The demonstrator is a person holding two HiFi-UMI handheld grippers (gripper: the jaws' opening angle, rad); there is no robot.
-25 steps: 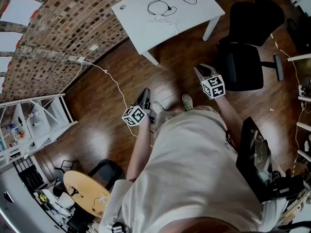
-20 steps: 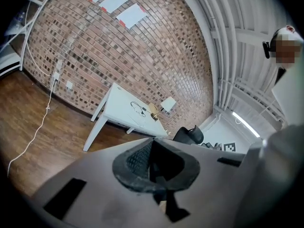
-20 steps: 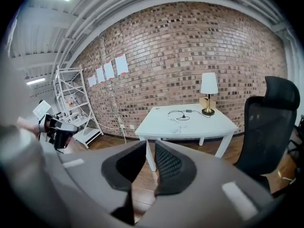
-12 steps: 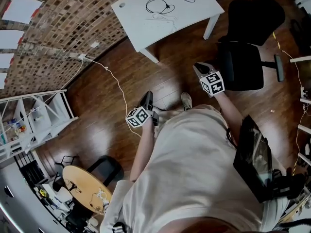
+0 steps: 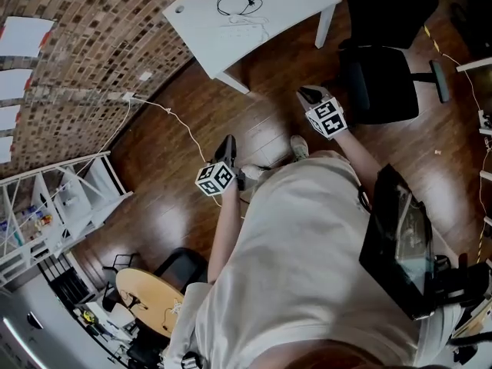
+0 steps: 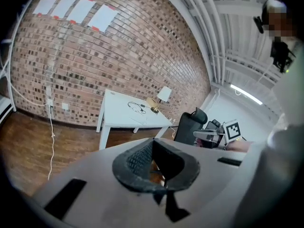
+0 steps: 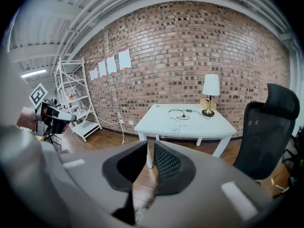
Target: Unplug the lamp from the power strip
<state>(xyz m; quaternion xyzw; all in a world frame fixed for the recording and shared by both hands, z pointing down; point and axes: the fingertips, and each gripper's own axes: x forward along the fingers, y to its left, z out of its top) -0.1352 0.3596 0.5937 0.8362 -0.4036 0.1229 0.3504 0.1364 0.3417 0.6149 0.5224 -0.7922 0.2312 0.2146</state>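
Observation:
A white table [image 5: 201,28] stands by the brick wall, well ahead of both grippers. On it are the lamp [image 7: 211,87], seen also as lamp [image 6: 164,94], its black cord [image 5: 234,4] and a faint white power strip [image 5: 246,21]. My left gripper [image 5: 228,141] hovers over the wood floor, its fingertips meeting with nothing held. My right gripper [image 5: 309,94] is held nearer the table beside the chair. Its jaws have just been closing and a narrow slit remains, with nothing between them.
A black office chair [image 5: 384,75] stands right of the table, close to my right gripper. A white cable runs from a wall outlet [image 5: 127,96] across the floor past my left gripper. White shelving [image 5: 65,198] and a round wooden table [image 5: 150,302] are at the left.
The table and chair have slid up in the head view. The left gripper has rolled and shifted a little over the floor. The right gripper has barely moved.

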